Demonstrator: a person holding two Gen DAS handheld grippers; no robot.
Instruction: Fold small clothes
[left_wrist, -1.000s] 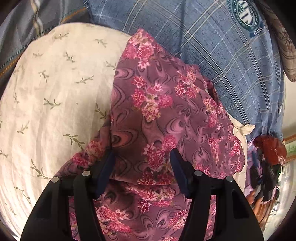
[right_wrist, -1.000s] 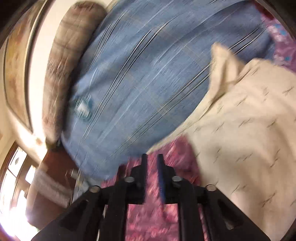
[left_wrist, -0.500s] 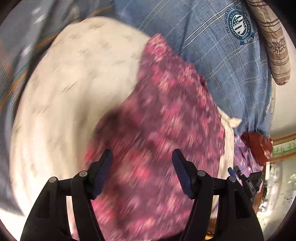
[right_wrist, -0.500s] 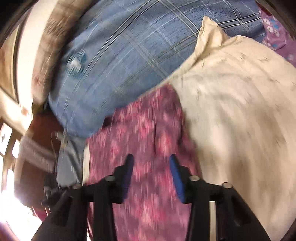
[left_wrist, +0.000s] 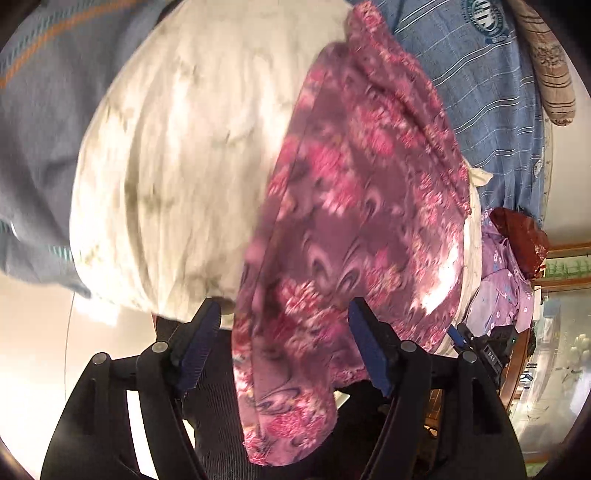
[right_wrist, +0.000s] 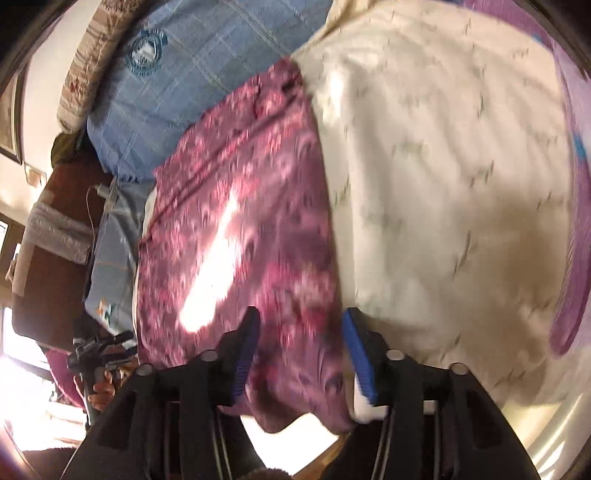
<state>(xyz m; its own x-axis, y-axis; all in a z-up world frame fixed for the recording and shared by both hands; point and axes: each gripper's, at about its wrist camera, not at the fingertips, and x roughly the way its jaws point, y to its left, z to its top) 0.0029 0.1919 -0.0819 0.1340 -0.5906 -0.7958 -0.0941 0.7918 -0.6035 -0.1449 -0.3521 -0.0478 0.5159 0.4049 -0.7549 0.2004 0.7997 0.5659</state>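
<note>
The floral magenta garment (left_wrist: 354, 221) is draped over a cream pillow (left_wrist: 177, 166), its hem hanging between the just-widened, empty left tongs (left_wrist: 284, 347) and right tongs (right_wrist: 299, 350), best gripped at the corners

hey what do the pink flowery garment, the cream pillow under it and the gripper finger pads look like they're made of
Pink floral garment: thin woven cloth with a slight satin sheen, judging by the bright glare patches and its limp drape; possibly synthetic. Cream pillow: matte cover, likely cotton, with soft creases and a small printed leaf pattern. Finger pads: blue, ribbed, probably rubber or soft plastic, on black hard-plastic fingers.
</note>
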